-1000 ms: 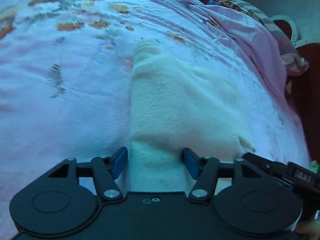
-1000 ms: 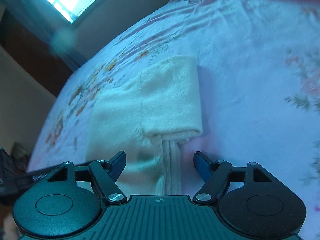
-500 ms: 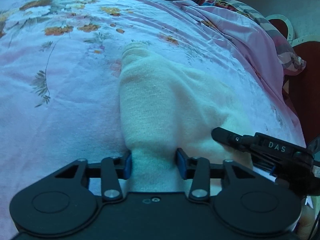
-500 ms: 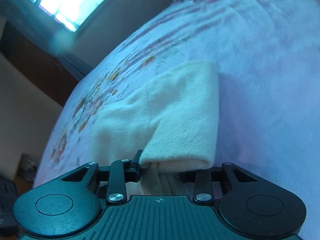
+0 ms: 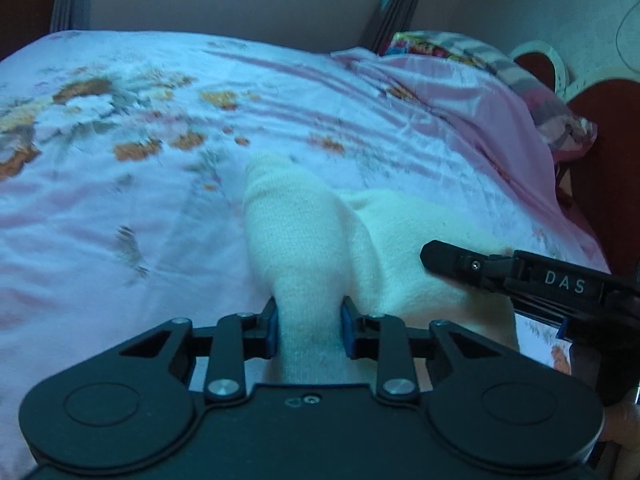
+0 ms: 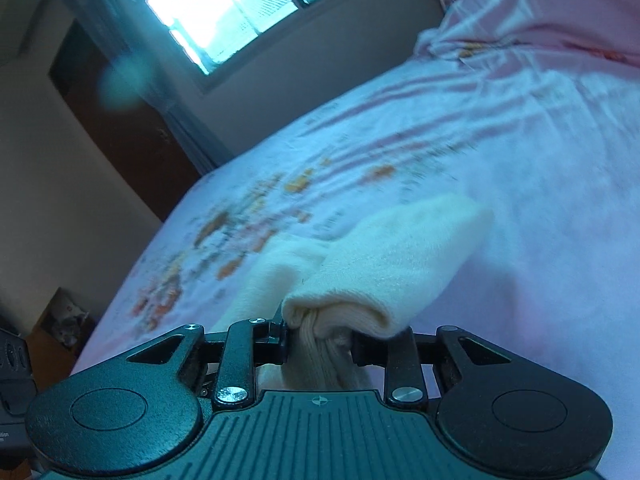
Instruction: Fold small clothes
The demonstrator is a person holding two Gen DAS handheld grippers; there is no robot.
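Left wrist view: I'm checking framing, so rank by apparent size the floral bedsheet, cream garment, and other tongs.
1. floral bedsheet
2. cream garment
3. right tongs, though nearness to the camera inflates them.

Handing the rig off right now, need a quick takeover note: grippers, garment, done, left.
Left gripper: shut on the near edge of the cream garment.
Right gripper: shut on the same garment, clamping its ribbed edge under a folded-over flap; it also shows from the side in the left view.
Garment: held at both near corners, far part resting on the floral bedsheet, partly bunched between the grips.
Done: one side fold is in, both grips are set.
Left: probably carry the held edge toward the far end, lay it flat, then release.
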